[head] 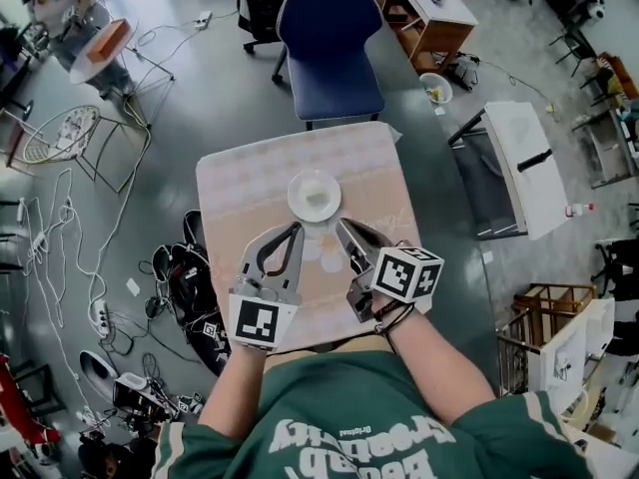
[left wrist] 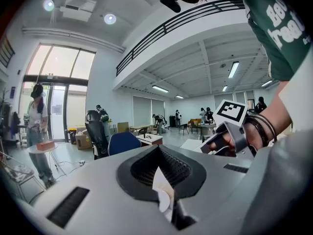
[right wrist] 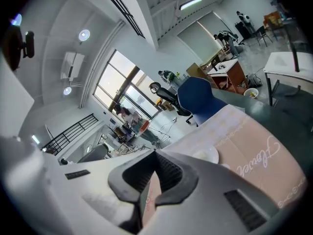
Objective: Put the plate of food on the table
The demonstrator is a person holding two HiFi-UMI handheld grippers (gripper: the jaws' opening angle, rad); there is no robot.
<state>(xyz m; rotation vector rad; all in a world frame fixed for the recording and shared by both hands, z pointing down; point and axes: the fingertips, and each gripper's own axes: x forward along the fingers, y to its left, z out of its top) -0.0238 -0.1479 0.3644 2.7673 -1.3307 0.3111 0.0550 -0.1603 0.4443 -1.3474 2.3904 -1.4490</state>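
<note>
Just ahead of left tool (head: 296, 231) and right tool (head: 342, 227), plate (head: 315, 196), on table (head: 240, 198)

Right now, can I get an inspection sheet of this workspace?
Surface: small table, pink patterned cloth.
Job's things: white plate with pale food, resting mid-table.
Clutter: dark bags on the floor left of the table.
Grippers: left tongs and right tongs both shut, empty, just short of the plate.
Cables: white cables loop over the floor at left.
Surroundings: blue chair beyond the table; white desk at right.
</note>
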